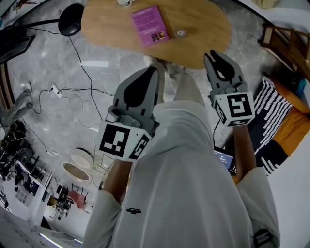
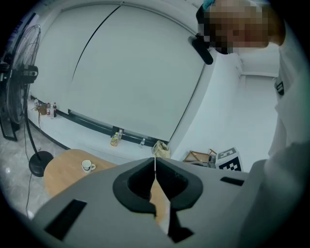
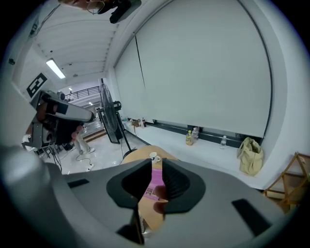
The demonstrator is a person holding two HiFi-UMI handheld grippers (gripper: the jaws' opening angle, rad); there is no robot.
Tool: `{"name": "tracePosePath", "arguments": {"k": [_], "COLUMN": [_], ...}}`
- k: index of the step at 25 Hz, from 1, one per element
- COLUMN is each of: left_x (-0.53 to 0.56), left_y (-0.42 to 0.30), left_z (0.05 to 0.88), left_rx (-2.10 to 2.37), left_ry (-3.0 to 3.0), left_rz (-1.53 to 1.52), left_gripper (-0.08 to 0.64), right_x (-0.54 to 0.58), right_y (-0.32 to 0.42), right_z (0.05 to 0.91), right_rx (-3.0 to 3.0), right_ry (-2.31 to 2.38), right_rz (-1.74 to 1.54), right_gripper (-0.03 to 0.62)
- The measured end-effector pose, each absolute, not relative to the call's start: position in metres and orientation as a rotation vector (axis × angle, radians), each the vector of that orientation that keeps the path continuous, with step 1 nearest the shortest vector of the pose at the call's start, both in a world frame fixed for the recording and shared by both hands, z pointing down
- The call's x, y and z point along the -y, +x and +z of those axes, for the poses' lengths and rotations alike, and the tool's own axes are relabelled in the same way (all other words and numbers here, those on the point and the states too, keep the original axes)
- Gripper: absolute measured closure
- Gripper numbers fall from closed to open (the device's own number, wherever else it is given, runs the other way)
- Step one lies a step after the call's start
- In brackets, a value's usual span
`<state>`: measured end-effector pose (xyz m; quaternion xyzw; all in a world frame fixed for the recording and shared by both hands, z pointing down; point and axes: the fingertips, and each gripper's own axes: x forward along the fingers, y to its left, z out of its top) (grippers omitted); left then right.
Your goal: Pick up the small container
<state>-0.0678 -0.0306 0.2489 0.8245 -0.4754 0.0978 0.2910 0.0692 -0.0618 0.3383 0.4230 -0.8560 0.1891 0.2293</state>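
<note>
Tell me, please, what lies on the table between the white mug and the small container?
The pink book lies between the mug and the small container on the wooden table, as the head view shows.

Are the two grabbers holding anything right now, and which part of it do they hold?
Nothing is held. The left gripper has its jaws shut together on nothing. The right gripper has its jaws slightly apart, with nothing between them.

Looks like a lab or studio space: a power strip (image 1: 54,90) is left trailing across the marble floor (image 1: 43,58), and a big pedestal fan (image 2: 18,82) is parked by full-wall roller blinds (image 2: 131,72).
</note>
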Motion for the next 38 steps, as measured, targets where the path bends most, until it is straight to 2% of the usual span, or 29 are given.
{"name": "tracePosePath", "arguments": {"k": [12,38], "left_x": [0.048,0.077], "left_y": [-0.057,-0.062], "left_z": [0.316,0.436], "left_rx": [1.229,1.169], "left_ry": [2.139,2.044], "left_rz": [0.266,0.399], "left_gripper": [0.537,0.537], "right_x": [0.078,0.108], "right_y": [0.051,0.043], "right_z": [0.420,0.607], "right_rx": [2.400,2.251], "right_ry": [0.985,0.814], "right_rz": [0.501,0.429], "right_gripper": [0.381,0.321]}}
